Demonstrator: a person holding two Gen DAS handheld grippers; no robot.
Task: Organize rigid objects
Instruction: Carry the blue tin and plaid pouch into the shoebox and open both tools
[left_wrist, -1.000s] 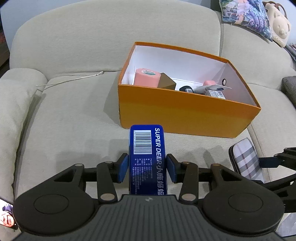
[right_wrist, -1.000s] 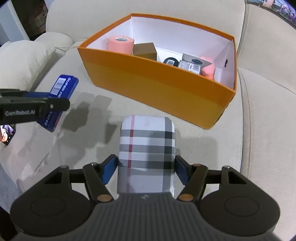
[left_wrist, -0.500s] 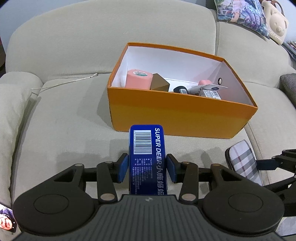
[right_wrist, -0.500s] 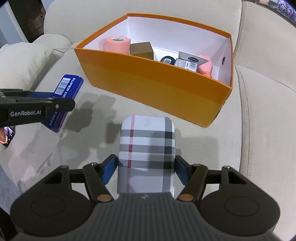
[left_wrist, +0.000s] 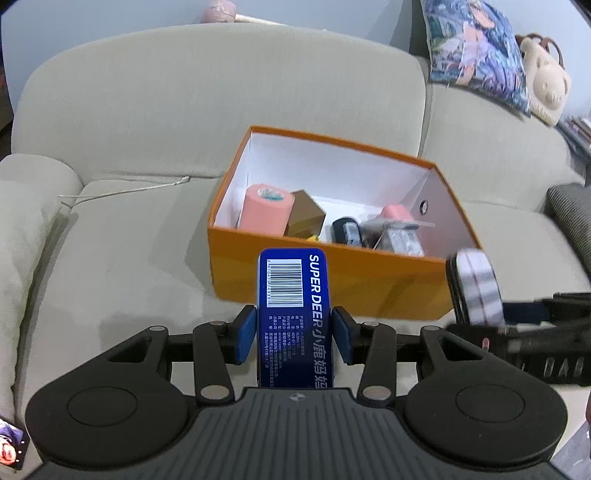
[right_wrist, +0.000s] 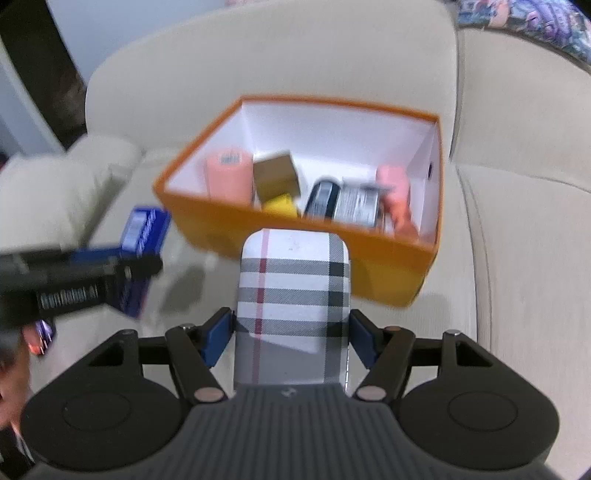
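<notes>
My left gripper (left_wrist: 294, 334) is shut on a blue box (left_wrist: 295, 314) printed "SUPER DEER", held above the sofa seat just before the orange box (left_wrist: 332, 280). Both blue pads of my right gripper (right_wrist: 291, 334) press a plaid case (right_wrist: 293, 291), so it is shut on it, near the orange box's (right_wrist: 391, 277) front wall. Inside the box lie a pink roll (left_wrist: 266, 216), a brown cube (left_wrist: 304, 219), a black item (left_wrist: 345, 230) and labelled packs (right_wrist: 356, 203). Each gripper shows in the other's view: the blue box (right_wrist: 142, 243) at left, the plaid case (left_wrist: 478, 288) at right.
The orange box stands on a beige sofa (left_wrist: 122, 240) with a tall backrest. A patterned cushion (left_wrist: 476, 48) and a bear-shaped bag (left_wrist: 546, 85) rest on the back at upper right. A grey cushion (left_wrist: 570, 214) lies at the right edge. A white cord (left_wrist: 125, 190) crosses the left seat.
Both grippers rose with their loads and now look further down into the orange box. The right view has rolled and is blurred by motion.
</notes>
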